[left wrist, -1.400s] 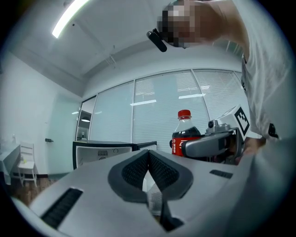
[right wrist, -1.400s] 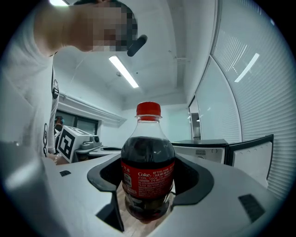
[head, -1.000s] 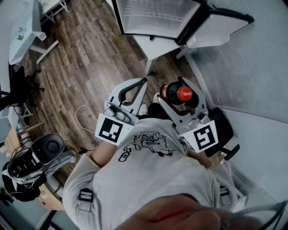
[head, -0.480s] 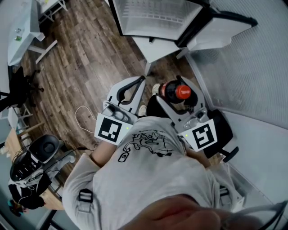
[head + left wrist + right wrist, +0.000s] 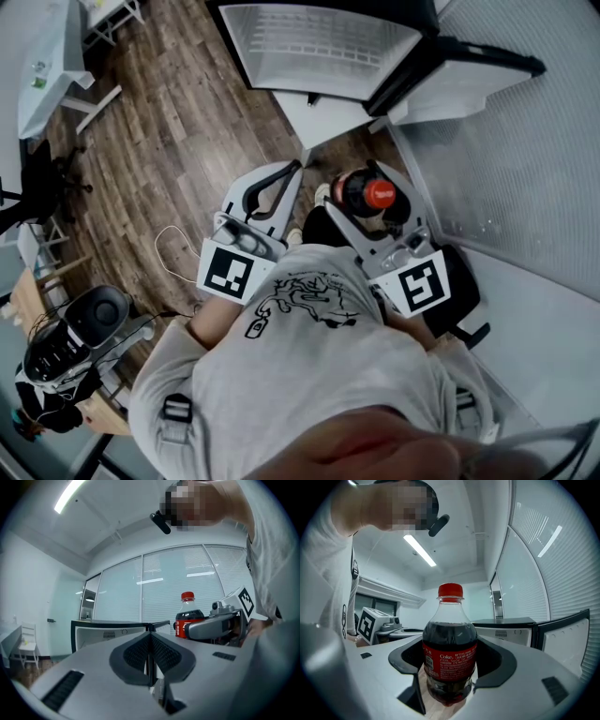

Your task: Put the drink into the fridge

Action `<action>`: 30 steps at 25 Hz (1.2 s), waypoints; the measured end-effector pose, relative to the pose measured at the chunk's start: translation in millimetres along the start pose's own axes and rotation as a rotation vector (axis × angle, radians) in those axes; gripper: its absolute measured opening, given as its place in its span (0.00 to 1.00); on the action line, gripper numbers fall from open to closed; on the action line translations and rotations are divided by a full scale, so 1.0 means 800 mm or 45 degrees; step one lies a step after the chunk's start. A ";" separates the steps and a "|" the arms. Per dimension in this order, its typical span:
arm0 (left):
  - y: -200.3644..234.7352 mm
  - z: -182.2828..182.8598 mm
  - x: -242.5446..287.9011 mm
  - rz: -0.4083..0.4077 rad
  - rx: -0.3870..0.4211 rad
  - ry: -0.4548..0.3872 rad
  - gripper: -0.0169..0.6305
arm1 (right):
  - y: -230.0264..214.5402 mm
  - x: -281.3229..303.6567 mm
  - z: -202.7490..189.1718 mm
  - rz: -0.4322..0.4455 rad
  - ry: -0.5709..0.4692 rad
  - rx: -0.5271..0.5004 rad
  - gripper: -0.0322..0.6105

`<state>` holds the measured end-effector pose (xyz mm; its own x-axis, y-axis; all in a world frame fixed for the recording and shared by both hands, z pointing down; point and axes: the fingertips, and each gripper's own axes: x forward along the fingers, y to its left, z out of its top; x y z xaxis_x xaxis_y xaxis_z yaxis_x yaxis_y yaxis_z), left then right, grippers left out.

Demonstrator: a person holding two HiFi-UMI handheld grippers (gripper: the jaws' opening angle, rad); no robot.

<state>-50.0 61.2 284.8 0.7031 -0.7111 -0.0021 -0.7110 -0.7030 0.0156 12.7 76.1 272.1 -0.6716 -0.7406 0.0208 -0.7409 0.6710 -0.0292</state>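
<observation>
A cola bottle (image 5: pixel 450 653) with a red cap and red label stands upright between the dark pads of my right gripper (image 5: pixel 452 667), which is shut on its body. From above, the bottle (image 5: pixel 370 195) shows in the right gripper (image 5: pixel 367 202), held in front of the person's chest. My left gripper (image 5: pixel 281 183) sits beside it on the left, jaws pressed together with nothing in them; its own view shows the shut pads (image 5: pixel 150 656) and the bottle (image 5: pixel 186 616) off to the right. The small fridge (image 5: pixel 323 42) stands ahead with its door (image 5: pixel 469 66) swung open to the right.
White desk (image 5: pixel 47 56) at the far left over the wood floor (image 5: pixel 159 131). A dark device with cables (image 5: pixel 75 337) lies at the lower left. A frosted glass wall (image 5: pixel 525 150) runs along the right. A white cable (image 5: pixel 173 248) loops on the floor near the left gripper.
The fridge has come a little closer and lower in the head view as the person steps toward it. Both grippers keep their pose, bottle still held.
</observation>
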 end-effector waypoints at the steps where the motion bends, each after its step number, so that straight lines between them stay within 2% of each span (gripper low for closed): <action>1: 0.003 0.000 0.009 0.004 -0.001 0.000 0.03 | -0.009 0.003 0.000 0.004 0.001 -0.002 0.55; 17: 0.047 0.015 0.134 0.071 -0.007 -0.009 0.03 | -0.128 0.058 0.013 0.092 0.016 0.002 0.55; 30: 0.048 0.016 0.197 0.108 0.014 -0.018 0.03 | -0.186 0.071 0.010 0.172 0.016 0.005 0.55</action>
<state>33.1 -78.1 272.3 0.6401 -0.7681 -0.0152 -0.7681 -0.6403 0.0051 84.8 -66.4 269.3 -0.7651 -0.6433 0.0292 -0.6439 0.7642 -0.0364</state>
